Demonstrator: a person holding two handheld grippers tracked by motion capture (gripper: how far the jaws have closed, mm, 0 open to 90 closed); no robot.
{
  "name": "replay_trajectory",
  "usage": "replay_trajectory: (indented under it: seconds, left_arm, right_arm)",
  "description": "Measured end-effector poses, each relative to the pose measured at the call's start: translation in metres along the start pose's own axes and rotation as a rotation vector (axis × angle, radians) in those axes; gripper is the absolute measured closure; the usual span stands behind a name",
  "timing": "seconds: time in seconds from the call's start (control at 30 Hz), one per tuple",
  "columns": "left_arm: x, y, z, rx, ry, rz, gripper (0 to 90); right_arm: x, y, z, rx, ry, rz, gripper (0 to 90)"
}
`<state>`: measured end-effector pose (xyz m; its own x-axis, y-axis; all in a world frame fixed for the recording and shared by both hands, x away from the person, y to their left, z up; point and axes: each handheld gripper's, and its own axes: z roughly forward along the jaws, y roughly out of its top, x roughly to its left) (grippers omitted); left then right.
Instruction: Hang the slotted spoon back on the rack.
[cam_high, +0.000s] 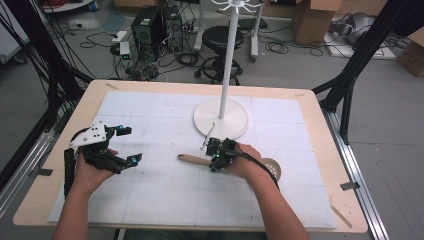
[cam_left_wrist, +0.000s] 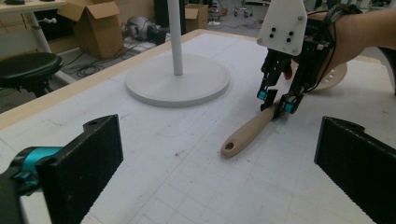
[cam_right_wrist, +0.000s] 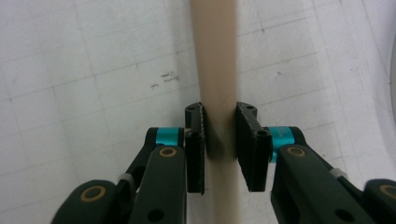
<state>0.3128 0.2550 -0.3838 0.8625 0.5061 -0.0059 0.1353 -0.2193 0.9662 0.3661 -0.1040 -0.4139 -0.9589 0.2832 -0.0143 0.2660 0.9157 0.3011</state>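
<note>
A wooden utensil with a long pale handle lies flat on the white gridded mat, and its round head points right. My right gripper points down over the middle of the handle and is shut on it. In the right gripper view the two black pads press both sides of the handle at the right gripper. The left gripper view shows that same grip on the handle. My left gripper stands open at the mat's left with nothing between its jaws, well apart from the utensil.
A white stand with a round base and a tall pole rises just behind the utensil. A thin wooden stick lies near the table's front right corner. A stool, boxes and cables are on the floor beyond the table.
</note>
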Motion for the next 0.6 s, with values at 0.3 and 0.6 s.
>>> replay_trajectory:
  seconds: [0.3,0.6]
  left_arm:
    - [0.003,-0.001,-0.004,-0.008,0.010,-0.010,1.6]
    - [0.003,-0.001,-0.004,-0.011,0.008,-0.012,1.6]
  right_arm:
    - [-0.002,-0.009,-0.024,-0.137,-0.037,0.033,75.4]
    - [-0.005,-0.029,-0.068,-0.385,-0.096,0.111,75.4]
